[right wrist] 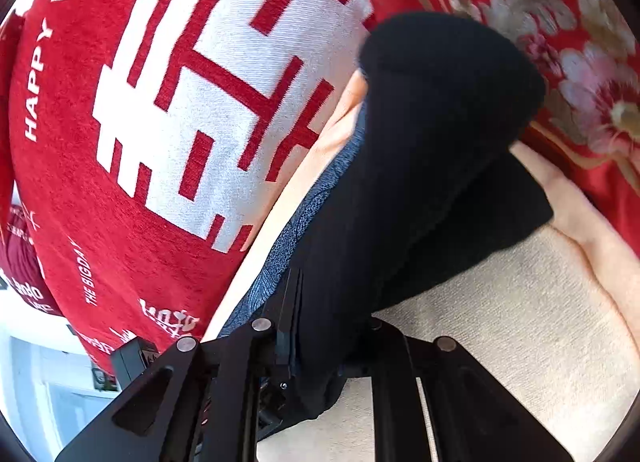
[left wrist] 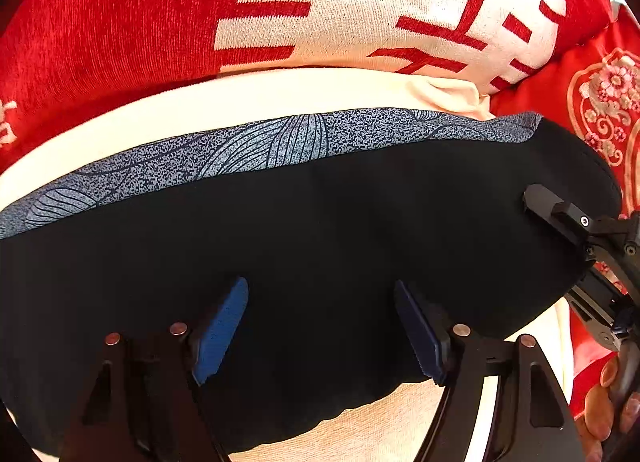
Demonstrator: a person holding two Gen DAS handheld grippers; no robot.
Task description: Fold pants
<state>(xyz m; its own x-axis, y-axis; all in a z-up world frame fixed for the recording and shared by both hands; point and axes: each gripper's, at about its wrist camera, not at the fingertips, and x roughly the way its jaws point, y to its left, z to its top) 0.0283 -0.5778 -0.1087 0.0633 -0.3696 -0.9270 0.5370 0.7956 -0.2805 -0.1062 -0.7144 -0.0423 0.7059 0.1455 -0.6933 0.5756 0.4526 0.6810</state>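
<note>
The right gripper (right wrist: 320, 342) is clenched on an edge of the black pants (right wrist: 432, 133), which rise from its jaws in a bunched fold, while the left gripper (left wrist: 320, 326) stands released, its blue pads (left wrist: 220, 330) apart above the dark cloth. The pants lie on a cream blanket (left wrist: 248, 97) beside a red cushion (right wrist: 132, 133) printed "HAPPY" and "THE BIGDAY".
</note>
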